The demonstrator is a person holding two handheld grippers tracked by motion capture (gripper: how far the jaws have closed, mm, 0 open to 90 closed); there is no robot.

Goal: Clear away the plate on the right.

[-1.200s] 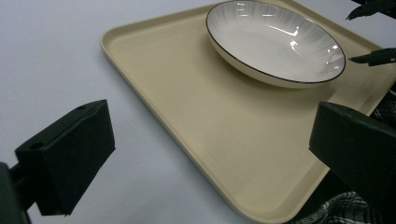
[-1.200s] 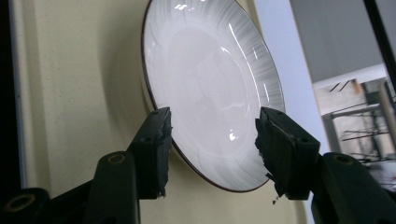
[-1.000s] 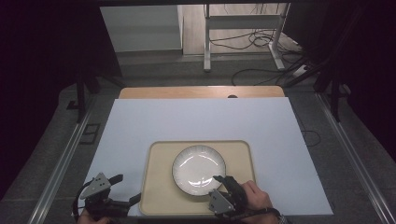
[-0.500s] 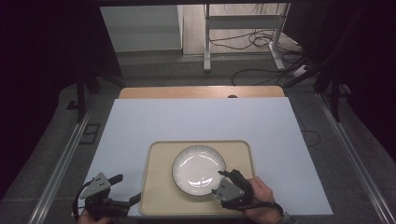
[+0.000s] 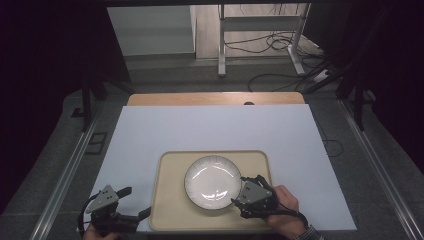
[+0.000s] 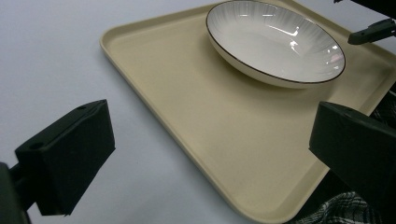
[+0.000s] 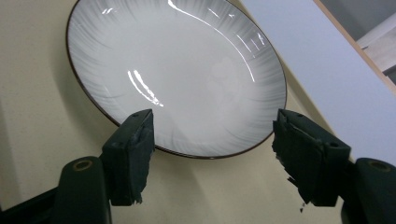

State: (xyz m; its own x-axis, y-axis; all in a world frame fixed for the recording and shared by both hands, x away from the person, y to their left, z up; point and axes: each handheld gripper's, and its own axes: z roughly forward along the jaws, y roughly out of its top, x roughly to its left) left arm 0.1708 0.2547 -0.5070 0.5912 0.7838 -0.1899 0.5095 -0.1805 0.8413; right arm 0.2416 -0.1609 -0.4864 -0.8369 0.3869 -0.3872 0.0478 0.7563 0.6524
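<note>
— White table top under dim light; why the tan tray near me?

— It carries the plate. My right gripper has just been opening, jaws apart beside the plate's near-right rim, nothing between them. My left gripper waits open, near-left.

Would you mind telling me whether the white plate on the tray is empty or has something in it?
Empty. The plate sits flat on the beige tray, and its glossy white inside shows only light reflections, no food or objects.
</note>
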